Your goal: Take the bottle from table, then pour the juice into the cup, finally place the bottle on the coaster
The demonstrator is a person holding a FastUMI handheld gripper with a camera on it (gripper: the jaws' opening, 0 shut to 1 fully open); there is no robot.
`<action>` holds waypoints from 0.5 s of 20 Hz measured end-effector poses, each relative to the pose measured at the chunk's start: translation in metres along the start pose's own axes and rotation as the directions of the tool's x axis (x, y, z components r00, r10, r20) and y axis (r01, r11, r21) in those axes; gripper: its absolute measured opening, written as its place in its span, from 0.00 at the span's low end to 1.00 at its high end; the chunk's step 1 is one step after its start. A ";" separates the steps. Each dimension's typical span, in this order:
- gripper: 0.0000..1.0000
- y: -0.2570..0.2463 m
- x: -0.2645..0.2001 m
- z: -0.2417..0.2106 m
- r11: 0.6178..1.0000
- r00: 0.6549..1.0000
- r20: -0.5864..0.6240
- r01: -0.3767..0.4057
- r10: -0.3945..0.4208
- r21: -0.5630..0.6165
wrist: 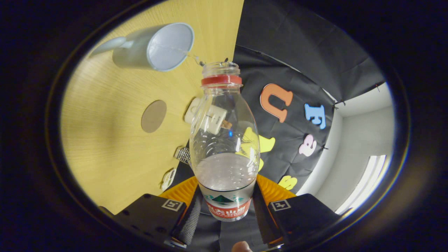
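My gripper (225, 210) is shut on a clear plastic bottle (224, 140), both fingers pressing its labelled lower part. The bottle has a red neck ring and an uncapped mouth, and it holds a little clear liquid near the fingers. It is tipped toward a light grey cup (157, 47) with a handle that stands on the wooden table (105, 122); the cup's mouth lies just beyond the bottle's mouth. A thin thread of liquid (190, 55) runs between the bottle's mouth and the cup's rim. A round brown coaster (154, 116) lies on the table between the cup and the fingers.
A white boxy object (210, 119) sits at the table's edge, seen partly through the bottle. Two small items (182, 154) lie along the same edge nearer the fingers. The booth's black cloth wall (297, 52) stands past the table edge. A fingertip (241, 246) shows behind the gripper.
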State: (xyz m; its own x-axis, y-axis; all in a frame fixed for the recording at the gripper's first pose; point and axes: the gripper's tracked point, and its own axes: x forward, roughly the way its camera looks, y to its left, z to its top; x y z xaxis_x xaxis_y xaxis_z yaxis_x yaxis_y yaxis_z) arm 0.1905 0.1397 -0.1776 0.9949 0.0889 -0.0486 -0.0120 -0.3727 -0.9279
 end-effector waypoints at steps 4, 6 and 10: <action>0.76 -0.007 0.000 0.000 1.000 1.000 0.004 0.014 -0.014 -0.026; 0.76 -0.008 -0.001 0.000 0.999 1.000 0.007 0.018 -0.018 -0.033; 0.76 -0.014 0.001 0.001 0.997 0.999 0.010 0.038 -0.037 -0.061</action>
State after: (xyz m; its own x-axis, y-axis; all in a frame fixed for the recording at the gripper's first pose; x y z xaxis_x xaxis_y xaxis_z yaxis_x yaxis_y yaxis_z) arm 0.1915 0.1464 -0.1649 0.9935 0.1121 -0.0178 0.0317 -0.4247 -0.9048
